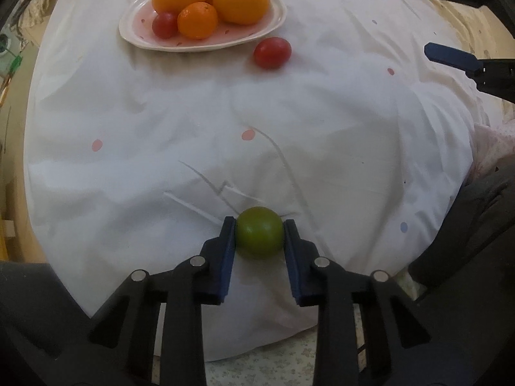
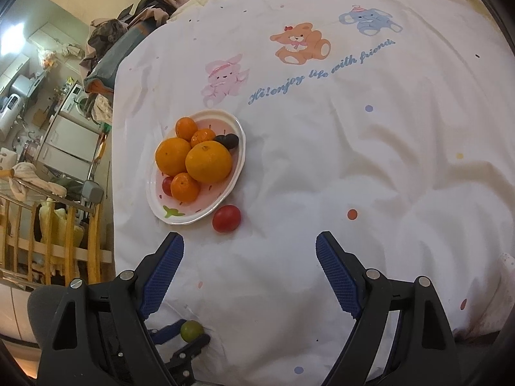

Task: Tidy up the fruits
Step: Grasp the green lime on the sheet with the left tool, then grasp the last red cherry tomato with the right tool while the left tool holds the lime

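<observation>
White bedding [image 2: 370, 167] printed with cartoon animals covers the bed on which we work, with a cluttered room off to one side. Our left tongs [image 1: 259, 233] pinch a small green fruit [image 1: 259, 232] that rests on the sheet near its front edge, well apart from the plate [image 2: 236, 128] holding oranges [image 2: 208, 161] and a small red fruit [image 2: 166, 185]. Our right tongs [image 2: 249, 270] hang spread wide above bare sheet, gripping nothing, and a red tomato [image 2: 226, 218] lies just beside the plate's rim.
</observation>
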A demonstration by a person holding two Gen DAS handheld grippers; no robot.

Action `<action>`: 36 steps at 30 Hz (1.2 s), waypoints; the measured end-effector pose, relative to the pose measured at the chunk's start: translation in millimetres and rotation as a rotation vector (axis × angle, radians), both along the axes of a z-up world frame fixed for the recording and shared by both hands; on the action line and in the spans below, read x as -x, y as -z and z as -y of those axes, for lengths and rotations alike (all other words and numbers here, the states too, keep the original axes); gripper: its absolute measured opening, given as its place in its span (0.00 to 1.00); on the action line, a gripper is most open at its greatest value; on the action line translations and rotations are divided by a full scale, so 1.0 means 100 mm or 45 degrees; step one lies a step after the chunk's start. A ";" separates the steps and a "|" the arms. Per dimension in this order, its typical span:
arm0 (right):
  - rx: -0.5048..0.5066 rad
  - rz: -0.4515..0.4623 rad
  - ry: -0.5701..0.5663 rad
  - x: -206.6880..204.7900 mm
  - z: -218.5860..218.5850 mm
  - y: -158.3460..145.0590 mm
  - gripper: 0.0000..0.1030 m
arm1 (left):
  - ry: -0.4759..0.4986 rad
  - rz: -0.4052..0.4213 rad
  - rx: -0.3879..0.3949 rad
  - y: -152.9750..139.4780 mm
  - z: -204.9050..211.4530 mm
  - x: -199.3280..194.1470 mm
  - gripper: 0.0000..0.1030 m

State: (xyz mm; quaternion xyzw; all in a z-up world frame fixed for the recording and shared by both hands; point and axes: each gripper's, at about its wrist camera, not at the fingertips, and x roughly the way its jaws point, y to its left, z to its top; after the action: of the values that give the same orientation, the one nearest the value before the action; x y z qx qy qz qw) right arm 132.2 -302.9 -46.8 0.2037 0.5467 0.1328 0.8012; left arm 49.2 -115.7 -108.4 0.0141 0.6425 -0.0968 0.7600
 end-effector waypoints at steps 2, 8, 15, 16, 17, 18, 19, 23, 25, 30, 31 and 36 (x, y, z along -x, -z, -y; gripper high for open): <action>-0.005 0.001 -0.002 0.00 -0.01 -0.01 0.84 | -0.004 -0.002 0.009 -0.02 -0.02 -0.01 0.24; -0.005 -0.003 -0.017 -0.01 -0.03 0.00 0.84 | -0.026 0.019 0.028 -0.19 -0.09 -0.09 0.24; 0.032 -0.030 -0.028 -0.02 -0.09 0.07 0.84 | -0.072 0.125 0.029 -0.56 -0.35 -0.36 0.24; 0.039 -0.039 -0.032 -0.03 -0.11 0.09 0.84 | -0.079 0.139 0.023 -0.61 -0.40 -0.43 0.24; 0.045 -0.047 -0.037 -0.05 -0.13 0.11 0.84 | -0.085 0.151 0.016 -0.64 -0.44 -0.47 0.24; 0.053 -0.056 -0.045 -0.06 -0.15 0.14 0.84 | -0.094 0.164 0.009 -0.68 -0.49 -0.54 0.24; 0.064 -0.064 -0.054 -0.07 -0.18 0.16 0.84 | -0.098 0.169 0.004 -0.67 -0.52 -0.59 0.24; 0.113 -0.091 -0.097 -0.15 -0.31 0.25 0.84 | -0.135 0.180 -0.003 -0.68 -0.71 -0.85 0.24; 0.145 -0.104 -0.134 -0.22 -0.41 0.31 0.84 | -0.166 0.185 0.001 -0.66 -0.83 -0.92 0.24; 0.222 -0.133 -0.254 -0.38 -0.65 0.47 0.84 | -0.255 0.172 0.041 -0.56 -1.02 -1.02 0.24; 0.187 -0.178 -0.311 -0.44 -0.71 0.56 0.84 | -0.267 0.172 0.049 -0.55 -1.04 -1.03 0.24; 0.365 -0.158 -0.493 -0.56 -1.00 0.77 0.84 | -0.327 0.148 0.103 -0.47 -1.14 -1.07 0.24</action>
State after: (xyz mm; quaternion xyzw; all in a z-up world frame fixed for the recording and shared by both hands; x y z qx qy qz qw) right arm 187.8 -203.1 -123.4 -0.0127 0.6370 0.1922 0.7465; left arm 156.7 -1.4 -61.2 -0.0933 0.5894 -0.0235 0.8021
